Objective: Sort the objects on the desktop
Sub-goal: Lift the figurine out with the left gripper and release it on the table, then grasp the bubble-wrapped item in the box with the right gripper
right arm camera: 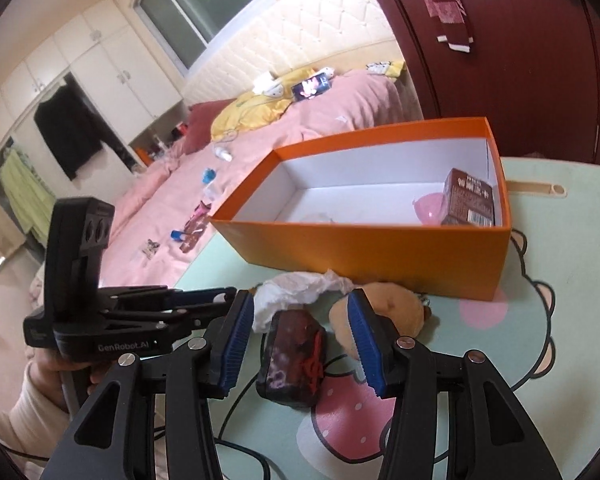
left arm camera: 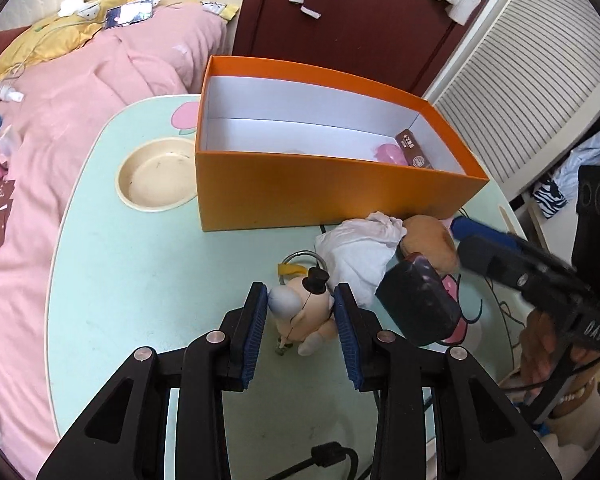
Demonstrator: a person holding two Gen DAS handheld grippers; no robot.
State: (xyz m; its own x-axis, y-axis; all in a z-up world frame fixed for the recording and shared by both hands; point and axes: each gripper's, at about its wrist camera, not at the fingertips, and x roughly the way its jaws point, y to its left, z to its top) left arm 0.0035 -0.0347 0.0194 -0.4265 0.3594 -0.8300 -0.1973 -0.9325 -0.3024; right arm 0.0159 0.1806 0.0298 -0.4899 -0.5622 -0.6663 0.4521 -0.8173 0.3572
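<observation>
My left gripper (left arm camera: pixel 300 300) is open around a small doll keychain (left arm camera: pixel 300 316) with a black hat, lying on the green table (left arm camera: pixel 140 280); the pads do not touch it. My right gripper (right arm camera: pixel 300 312) is open around a dark box-shaped object (right arm camera: pixel 296 360) on the table. The right gripper also shows in the left wrist view (left arm camera: pixel 460 236). A crumpled white tissue (left arm camera: pixel 360 256) and a brown plush toy (left arm camera: pixel 428 240) lie beside them. The orange box (left arm camera: pixel 320 196) stands behind, holding a brown carton (left arm camera: pixel 414 148) and a pink item (left arm camera: pixel 388 154).
A beige bowl (left arm camera: pixel 156 176) sits left of the orange box. A pink bed (left arm camera: pixel 60 120) with small items borders the table's left. A dark red wardrobe (left arm camera: pixel 360 20) and a slatted radiator cover (left arm camera: pixel 520 80) stand behind. A black cable (right arm camera: pixel 240 440) runs over the table.
</observation>
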